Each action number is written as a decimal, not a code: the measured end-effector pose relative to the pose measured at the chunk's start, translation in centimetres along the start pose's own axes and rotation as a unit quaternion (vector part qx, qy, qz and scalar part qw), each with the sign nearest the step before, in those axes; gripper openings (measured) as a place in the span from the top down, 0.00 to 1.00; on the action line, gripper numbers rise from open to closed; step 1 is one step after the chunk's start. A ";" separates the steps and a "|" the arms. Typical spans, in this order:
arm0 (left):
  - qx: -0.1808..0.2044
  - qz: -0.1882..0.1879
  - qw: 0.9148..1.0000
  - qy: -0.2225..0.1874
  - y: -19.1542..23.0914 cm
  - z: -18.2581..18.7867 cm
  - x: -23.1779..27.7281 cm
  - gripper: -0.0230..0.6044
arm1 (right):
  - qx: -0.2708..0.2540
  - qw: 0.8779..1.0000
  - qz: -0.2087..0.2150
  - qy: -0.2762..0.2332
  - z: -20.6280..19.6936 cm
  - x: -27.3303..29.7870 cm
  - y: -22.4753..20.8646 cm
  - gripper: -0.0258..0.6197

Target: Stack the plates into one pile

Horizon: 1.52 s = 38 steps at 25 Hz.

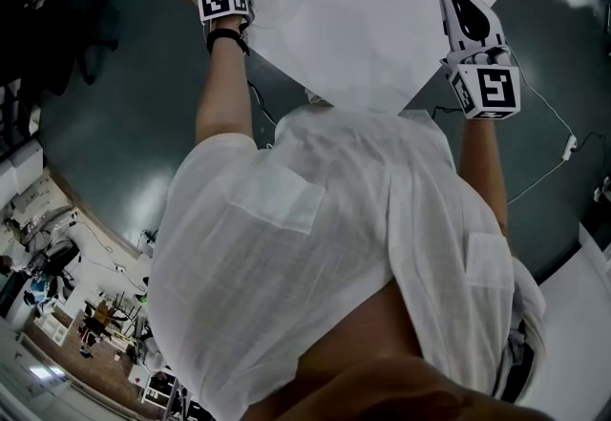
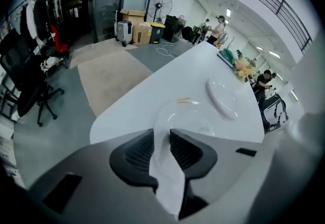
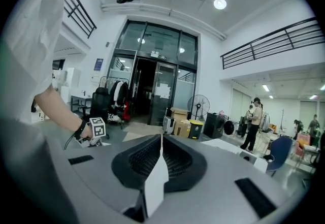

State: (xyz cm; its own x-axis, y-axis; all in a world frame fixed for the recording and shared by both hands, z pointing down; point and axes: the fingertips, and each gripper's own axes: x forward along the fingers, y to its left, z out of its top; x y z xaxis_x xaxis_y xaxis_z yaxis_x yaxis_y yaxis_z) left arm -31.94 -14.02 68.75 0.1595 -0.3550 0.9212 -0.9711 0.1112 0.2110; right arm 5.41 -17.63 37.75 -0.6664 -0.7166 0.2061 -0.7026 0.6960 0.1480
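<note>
**Work items.** Two clear plates lie on the white table [image 1: 382, 47]. The near plate [image 2: 185, 116] lies close to the table's rounded corner. The far plate [image 2: 223, 97] lies further along the table, apart from the near plate and not touching it. No pile is formed yet.

**Left hand-held gripper** [image 2: 162, 135]. It points steeply down at the near plate. The jaws stand narrow, with the plate's near rim between the pads, and the grip appears to be made on that rim.

**Right hand-held gripper** [image 3: 161, 139]. The jaws are closed together with nothing between them. It is held nearly level at the table's right edge, well apart from both plates.

**Handling (judged).**
- The plates look thin, rigid and light. Whether they are glass or clear plastic cannot be told, so treat them as fragile.
- The surface is smooth and probably slippery against the pads.
- A rim grip carries the whole plate from one side. Expect the plate to droop or pivot, and keep any lift low and slow.
- Take hold across the rim, one pad on the upper face and one on the lower, as deep as the rim allows.
- The clear edge is hard to read, so check the rim in the left gripper view.
- Lower the near plate flat and centred onto the far plate to avoid a chip or a slide.
</note>
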 end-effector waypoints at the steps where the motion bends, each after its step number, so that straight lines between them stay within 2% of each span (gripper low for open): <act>1: 0.001 -0.002 1.000 -0.001 -0.1 0.0 -0.1 0.80 | 0.000 1.000 -0.002 0.000 0.0 0.0 -0.1 0.91; 4: 0.032 0.002 0.999 0.002 -0.5 0.0 -0.5 0.81 | 0.003 1.000 -0.006 -0.001 -0.4 -0.3 -0.6 0.91; 7: 0.106 0.009 0.994 0.010 -1.2 0.5 -1.2 0.81 | 0.004 1.000 -0.008 -0.004 -0.5 -0.6 -0.8 0.91; 9: 0.163 -0.002 0.987 0.009 -2.0 1.4 -1.9 0.82 | 0.004 1.000 -0.007 -0.004 -0.2 -0.5 -0.6 0.91; 14: 0.285 -0.051 0.957 -0.001 -6.1 3.9 -2.8 0.86 | 0.003 1.000 -0.007 -0.006 0.2 -0.1 -0.5 0.91; 18: 0.372 -0.087 0.924 -0.005 -9.7 5.0 -3.3 0.87 | 0.002 1.000 -0.011 -0.006 0.2 -0.4 -0.7 0.91; 20: 0.397 -0.110 0.911 -0.010 -11.6 5.5 -3.3 0.88 | 0.001 1.000 -0.016 -0.006 0.0 -0.6 -1.0 0.91; 22: 0.403 -0.130 0.906 -0.017 -13.4 6.4 -2.9 0.89 | 0.001 1.000 -0.021 -0.004 -0.2 -0.9 -1.4 0.91; 24: 0.396 -0.145 0.907 -0.018 -14.9 7.5 -2.0 0.89 | 0.003 1.000 -0.025 -0.003 -0.3 -1.1 -1.8 0.91; 26: 0.378 -0.153 0.913 -0.013 -16.0 8.4 -0.7 0.89 | 0.003 1.000 -0.030 -0.001 -0.5 -1.3 -2.0 0.91; 31: 0.300 -0.155 0.941 0.006 -17.2 9.2 2.8 0.87 | 0.008 0.999 -0.047 0.006 -1.0 -2.8 -2.7 0.91; 34: 0.270 -0.139 0.953 0.007 -17.1 10.0 4.3 0.86 | 0.012 0.998 -0.058 0.012 -1.5 -3.2 -3.4 0.91; 38: 0.253 -0.098 0.962 -0.009 -15.6 11.8 5.3 0.85 | 0.017 0.997 -0.070 0.017 -1.8 -2.8 -4.0 0.91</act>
State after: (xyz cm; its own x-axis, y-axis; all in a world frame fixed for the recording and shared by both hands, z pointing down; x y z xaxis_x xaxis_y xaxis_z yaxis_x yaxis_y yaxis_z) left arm -18.00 -28.63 66.50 0.3488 -0.3392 0.8737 -0.8855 -0.4246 0.1887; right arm 10.55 -18.35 38.29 -0.5529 -0.8039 0.2192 -0.7963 0.5872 0.1450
